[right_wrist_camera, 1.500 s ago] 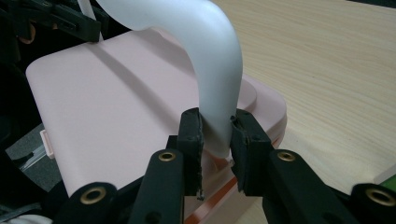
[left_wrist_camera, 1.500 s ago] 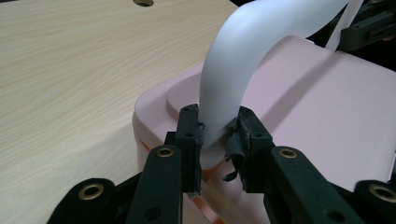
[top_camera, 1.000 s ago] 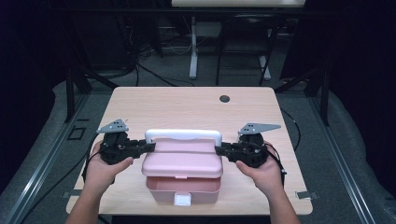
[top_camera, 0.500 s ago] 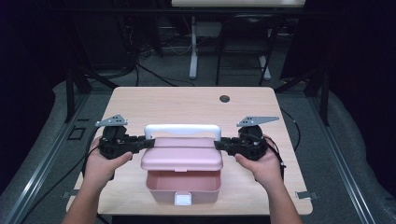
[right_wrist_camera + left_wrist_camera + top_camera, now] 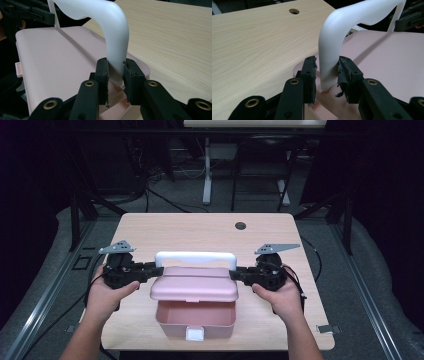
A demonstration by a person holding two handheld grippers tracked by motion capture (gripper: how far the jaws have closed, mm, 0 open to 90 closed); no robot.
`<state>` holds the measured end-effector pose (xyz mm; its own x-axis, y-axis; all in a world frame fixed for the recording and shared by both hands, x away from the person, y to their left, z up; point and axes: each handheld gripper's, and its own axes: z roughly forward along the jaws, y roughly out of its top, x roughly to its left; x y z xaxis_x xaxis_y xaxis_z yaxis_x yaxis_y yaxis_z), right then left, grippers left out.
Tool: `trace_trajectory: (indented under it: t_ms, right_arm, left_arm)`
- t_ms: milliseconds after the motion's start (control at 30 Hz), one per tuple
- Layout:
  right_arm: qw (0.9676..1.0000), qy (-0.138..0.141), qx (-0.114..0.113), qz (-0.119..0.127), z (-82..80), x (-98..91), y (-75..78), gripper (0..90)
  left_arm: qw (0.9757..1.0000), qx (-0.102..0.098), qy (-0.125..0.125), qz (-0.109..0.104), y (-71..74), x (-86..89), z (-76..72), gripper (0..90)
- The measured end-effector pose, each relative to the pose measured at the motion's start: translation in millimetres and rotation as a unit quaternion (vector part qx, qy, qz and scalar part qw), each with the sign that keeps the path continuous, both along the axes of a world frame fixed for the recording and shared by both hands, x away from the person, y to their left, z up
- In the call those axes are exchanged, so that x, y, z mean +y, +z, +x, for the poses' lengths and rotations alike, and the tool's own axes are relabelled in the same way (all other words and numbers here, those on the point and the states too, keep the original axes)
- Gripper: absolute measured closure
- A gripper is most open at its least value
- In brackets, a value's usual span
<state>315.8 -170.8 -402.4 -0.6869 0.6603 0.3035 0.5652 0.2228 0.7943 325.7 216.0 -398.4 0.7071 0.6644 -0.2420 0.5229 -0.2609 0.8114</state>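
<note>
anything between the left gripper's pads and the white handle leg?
Nothing visible. In the left gripper view the handle leg stands directly between the left gripper pads, with a slim gap at the left pad; its jaws have just been opening.

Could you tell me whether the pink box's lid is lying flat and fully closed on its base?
No: in the high view the lid is raised by its white handle, and the open base shows beneath it.
</note>
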Motion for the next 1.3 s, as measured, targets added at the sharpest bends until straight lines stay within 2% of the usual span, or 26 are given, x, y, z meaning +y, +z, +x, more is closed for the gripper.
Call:
trace_trajectory:
  t_ms: [167,300,500,700,933,1300]
  right_arm:
    - [1.0,0.001,-0.001,0.001,-0.6,-0.6,-1.3,74.8]
    - [1.0,0.0,-0.002,0.003,-0.9,-0.7,-1.2,74.8]
    - [0.9999,-0.005,-0.002,0.009,-0.4,-0.6,-1.0,74.8]
    - [0.9999,-0.007,-0.003,0.011,-1.0,-1.0,-0.6,74.8]
    - [0.9999,-0.006,-0.003,0.01,-1.6,-0.8,-1.3,74.8]
    - [0.9999,-0.004,-0.002,0.009,-2.6,-1.2,-2.7,74.8]
  left_arm:
    - [0.9999,-0.007,0.001,0.013,6.2,11.9,-8.9,69.5]
    - [0.9998,-0.01,0.004,0.019,4.5,23.2,-18.9,74.5]
    - [0.9998,-0.003,0.0,0.017,-6.6,34.7,-33.0,82.4]
    - [0.9998,0.007,-0.006,0.016,-22.1,36.7,-43.8,89.3]
    - [0.9993,0.014,-0.022,0.027,-32.5,25.2,-49.3,89.8]
    - [0.9976,0.016,-0.057,0.037,-34.9,-0.6,-49.8,89.8]
